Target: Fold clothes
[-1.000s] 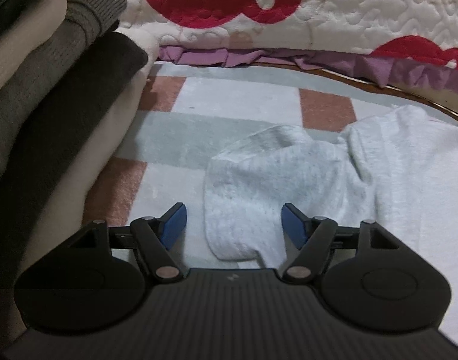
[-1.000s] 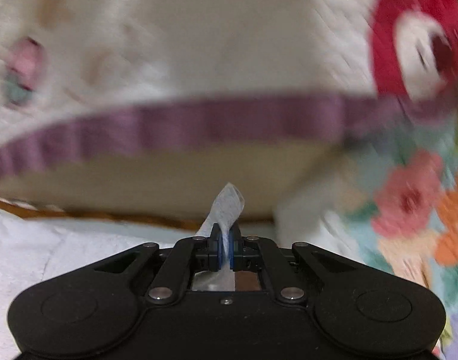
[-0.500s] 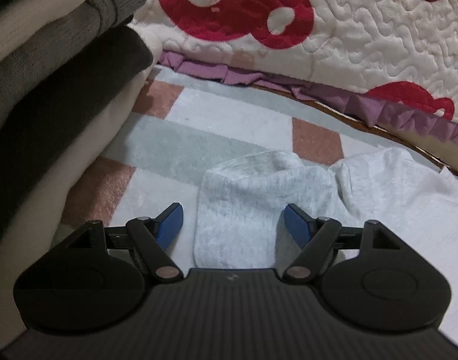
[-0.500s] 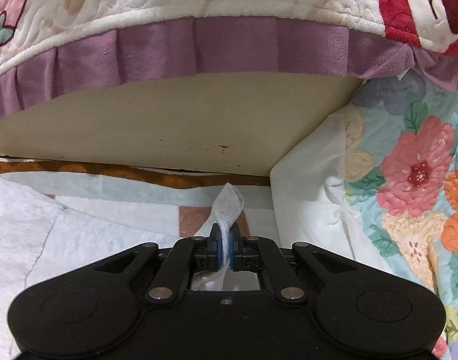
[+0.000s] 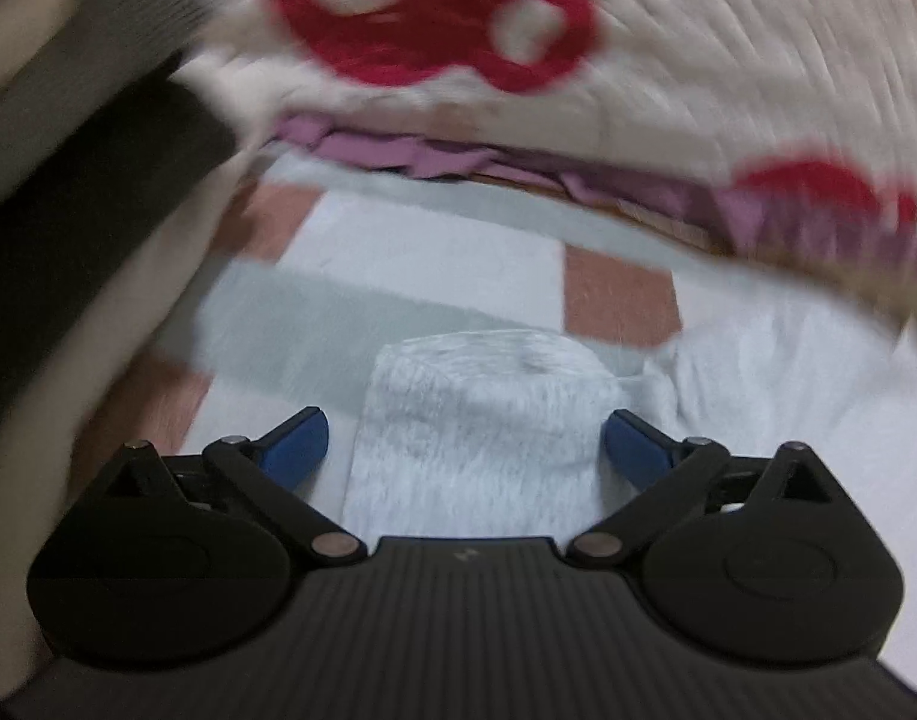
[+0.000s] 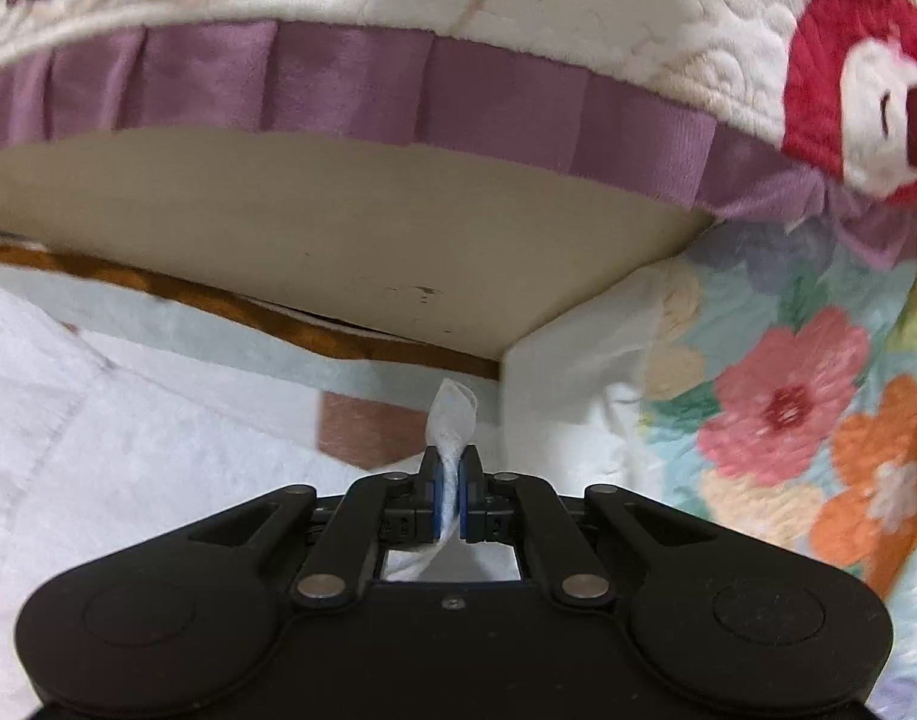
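Over the sleeve [image 5: 476, 420], left hand-held gripper [image 5: 464, 438] gapes wide; right hand-held gripper [image 6: 450, 495] pinches white garment [image 6: 158, 456].

A cream quilted bedspread [image 6: 578, 6] with a purple ruffle [image 6: 350, 90] and red bear figures [image 6: 866, 84] hangs across the far side. Beneath it runs a plain beige panel [image 6: 314, 228]. A floral quilt [image 6: 806, 408] (pink and orange blooms) stands at the right. The near surface is a checked mat [image 5: 398, 258] with brown squares.
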The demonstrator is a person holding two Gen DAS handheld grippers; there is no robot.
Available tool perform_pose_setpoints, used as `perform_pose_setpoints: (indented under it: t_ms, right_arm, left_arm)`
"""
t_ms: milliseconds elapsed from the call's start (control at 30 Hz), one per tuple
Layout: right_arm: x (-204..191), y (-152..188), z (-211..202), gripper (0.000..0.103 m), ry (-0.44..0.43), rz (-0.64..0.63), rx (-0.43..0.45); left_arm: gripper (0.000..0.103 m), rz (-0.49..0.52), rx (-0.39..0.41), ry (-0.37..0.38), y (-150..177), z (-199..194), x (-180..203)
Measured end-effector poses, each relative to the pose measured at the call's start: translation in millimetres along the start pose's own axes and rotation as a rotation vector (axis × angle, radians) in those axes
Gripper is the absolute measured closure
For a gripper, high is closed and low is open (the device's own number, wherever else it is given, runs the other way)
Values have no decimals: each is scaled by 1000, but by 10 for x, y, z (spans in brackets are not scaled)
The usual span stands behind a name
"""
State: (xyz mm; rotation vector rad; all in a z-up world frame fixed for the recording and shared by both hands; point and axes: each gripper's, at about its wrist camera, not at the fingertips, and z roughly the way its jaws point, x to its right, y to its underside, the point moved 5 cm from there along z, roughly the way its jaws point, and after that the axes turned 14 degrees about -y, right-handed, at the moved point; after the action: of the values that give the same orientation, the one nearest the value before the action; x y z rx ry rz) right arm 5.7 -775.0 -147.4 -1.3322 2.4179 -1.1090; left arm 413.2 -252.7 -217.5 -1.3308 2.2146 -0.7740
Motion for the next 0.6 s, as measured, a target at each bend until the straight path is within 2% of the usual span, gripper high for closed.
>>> perform_pose_setpoints:
  t_ms: [33,67,100,133,200,367,433,600]
  right_arm:
    - [-2,2,-10,99,-30,0,13]
    - [-11,-7,-29,99,-49,-26,26]
    - [-21,-17,-50,99,-65,-57,39]
    - [-31,-26,-72,99,-82,-88,52]
    - [5,-61,-100,99,-82,-115,55]
    - [112,-174,-345,99,-74,-64,173]
    - [136,-142,-316,99,-61,-51,169]
    - [141,-21,-84,99,-10,-57,72]
  left_arm:
    - [27,76,25,-18,-5,9,94]
    - [71,84,30,-35,3,-22,76]
    - [92,87,33,-53,11,-56,52]
    - [98,91,36,-70,19,-90,28]
    - [98,98,42,-105,36,-158,-21]
    - [98,116,58,-192,76,-331,-142]
    - [98,123,65,-227,92,-401,-191]
    - [97,141,80,-315,131,-579,-312]
